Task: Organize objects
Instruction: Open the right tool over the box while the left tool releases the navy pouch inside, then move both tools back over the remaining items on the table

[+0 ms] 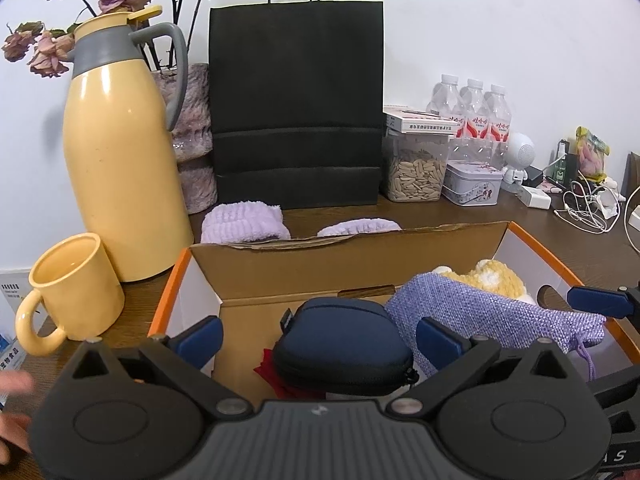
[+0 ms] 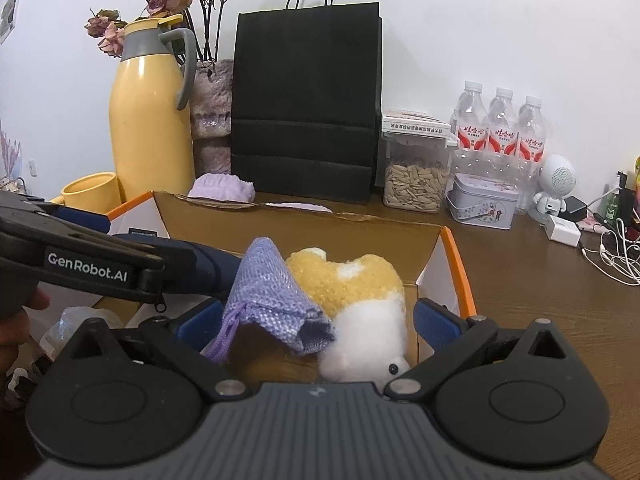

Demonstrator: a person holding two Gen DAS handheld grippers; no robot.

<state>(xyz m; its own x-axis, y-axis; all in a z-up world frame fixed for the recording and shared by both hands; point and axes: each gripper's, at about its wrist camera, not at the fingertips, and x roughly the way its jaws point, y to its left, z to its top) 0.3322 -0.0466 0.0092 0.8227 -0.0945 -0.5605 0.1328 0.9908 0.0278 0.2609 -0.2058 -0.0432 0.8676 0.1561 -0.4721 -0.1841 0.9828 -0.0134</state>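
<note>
Lavender woven drawstring pouch [image 2: 272,300] lies in my orange-edged cardboard box [image 1: 176,280] on the bench, draped over a yellow-and-white plush toy [image 2: 360,292], beside a navy zip case [image 1: 344,344]. My left tool [image 1: 320,334] and right tool [image 2: 316,320] hang spread, holding nothing. I judge packing is under way; next, the purple fluffy socks [image 1: 244,222] behind the box need fetching

Light was soft, even and bright on my feeds, with pale shadows on the wall behind the yellow thermos [image 1: 124,160]. It had a glossy highlight. Heavy fisheye bend and dark vignetting hit the corners, and a hand [image 1: 12,408] looked blurry at the left edge.
</note>
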